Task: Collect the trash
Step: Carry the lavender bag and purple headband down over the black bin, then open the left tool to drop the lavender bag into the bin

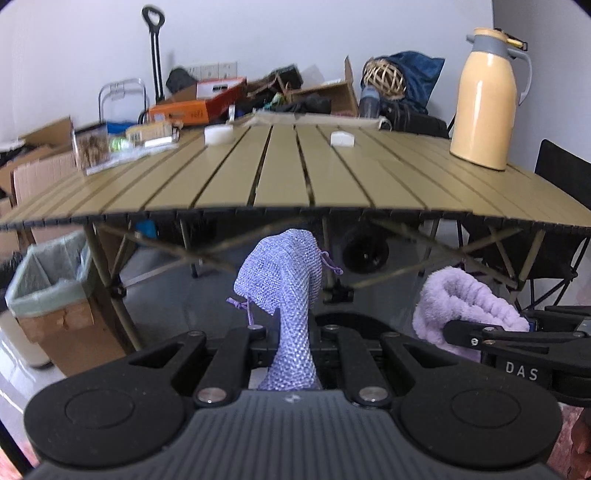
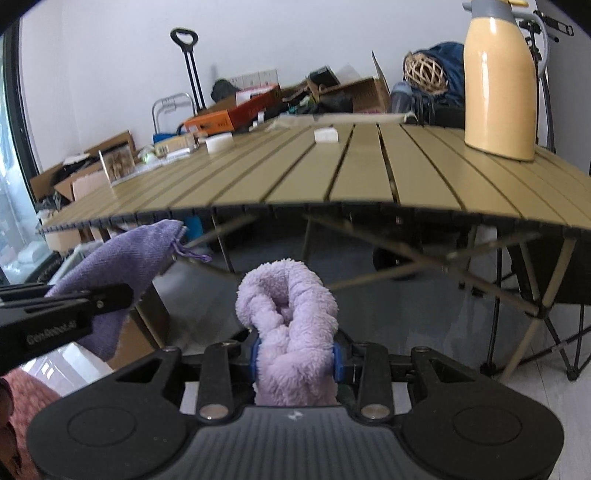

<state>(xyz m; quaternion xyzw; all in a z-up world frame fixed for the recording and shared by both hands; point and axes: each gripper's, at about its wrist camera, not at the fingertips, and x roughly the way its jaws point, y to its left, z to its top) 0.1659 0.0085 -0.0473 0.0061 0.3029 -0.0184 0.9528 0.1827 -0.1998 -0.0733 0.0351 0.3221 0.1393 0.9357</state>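
Nearest my left lens, the left tool is clamped on a woven lilac pouch standing upright below the bench edge, its lower end hidden behind the mount. My right tool, tilted slightly downward, pinches a fluffy lilac towel, also upright. Far items on the bench blur.

White wall far. Slatted tan bench on crossed legs; grey glossy floor beneath. Dark folding chair right. Window left.
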